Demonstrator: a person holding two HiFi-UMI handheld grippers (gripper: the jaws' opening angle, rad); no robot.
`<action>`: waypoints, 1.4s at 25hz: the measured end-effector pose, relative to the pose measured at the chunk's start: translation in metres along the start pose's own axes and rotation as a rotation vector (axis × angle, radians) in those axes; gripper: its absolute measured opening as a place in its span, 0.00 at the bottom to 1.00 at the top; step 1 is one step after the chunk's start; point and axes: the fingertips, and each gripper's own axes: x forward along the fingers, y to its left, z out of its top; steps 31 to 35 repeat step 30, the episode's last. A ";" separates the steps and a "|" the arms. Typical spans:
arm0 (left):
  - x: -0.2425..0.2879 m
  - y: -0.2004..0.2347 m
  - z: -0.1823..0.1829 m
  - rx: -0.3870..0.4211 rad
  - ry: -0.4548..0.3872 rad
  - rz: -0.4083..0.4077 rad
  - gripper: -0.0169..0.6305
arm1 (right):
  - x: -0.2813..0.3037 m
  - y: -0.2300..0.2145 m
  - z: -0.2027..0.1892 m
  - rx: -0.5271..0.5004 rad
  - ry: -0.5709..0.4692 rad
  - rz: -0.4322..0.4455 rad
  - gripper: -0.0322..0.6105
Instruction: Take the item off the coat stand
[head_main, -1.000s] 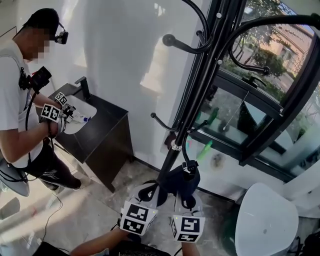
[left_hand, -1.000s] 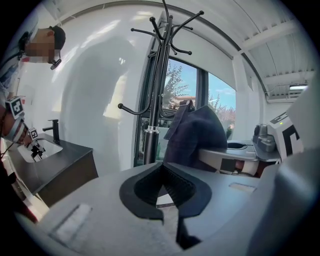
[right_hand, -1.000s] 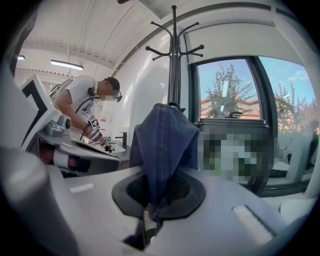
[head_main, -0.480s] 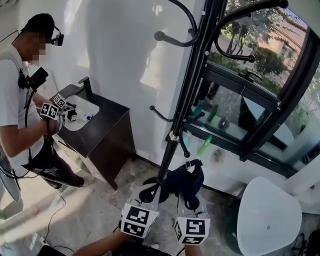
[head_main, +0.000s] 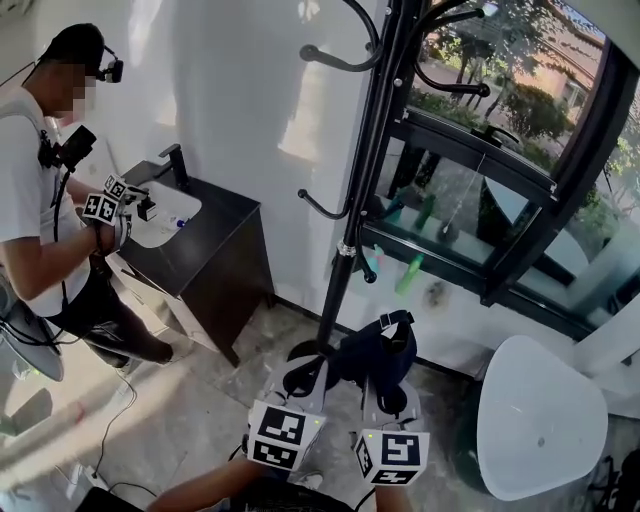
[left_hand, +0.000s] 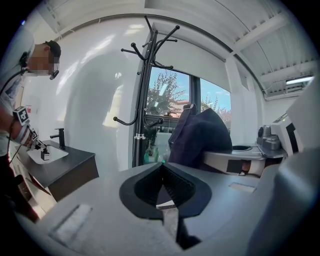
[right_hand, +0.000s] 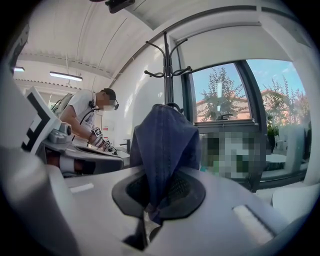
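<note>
Coat stand (head_main: 372, 150): a black pole with curved hooks, standing far centre against the window. The hooks in view are bare.
Person at the dark cabinet (head_main: 205, 262): far left, working at a sink with their own grippers and not involved in this task.
Navy fabric item (head_main: 372, 352): off the stand, held in the air near the foot of the pole, below and just right of the lowest hook and apart from it.
Handling: judging by how it folds and drapes, it is soft, limp and light. It is not fragile, but the loose parts will swing and could catch on a hook.
Where to hold: a gathered fold of cloth, or the strap with its buckle (head_main: 396, 321) at the top. A bunched pinch should keep it from slipping.
Right gripper (right_hand: 150, 210): jaws pressed onto a pinched fold of the navy cloth, which rises up from between them.
Left gripper (left_hand: 162, 200): jaws pressed together with nothing between them, just left of the item.
Change: a second ago the item's top was at the lowest hook. It has now come free, nearer and slightly to the right.
</note>
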 end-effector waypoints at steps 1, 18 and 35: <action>-0.001 -0.002 0.001 0.004 -0.002 -0.001 0.03 | -0.002 -0.001 0.001 -0.001 -0.002 -0.001 0.07; -0.018 -0.026 0.004 0.060 -0.029 0.009 0.03 | -0.025 0.000 0.000 -0.012 -0.015 0.016 0.07; -0.019 -0.032 0.004 0.069 -0.031 0.006 0.03 | -0.029 -0.002 0.000 -0.018 -0.020 0.014 0.07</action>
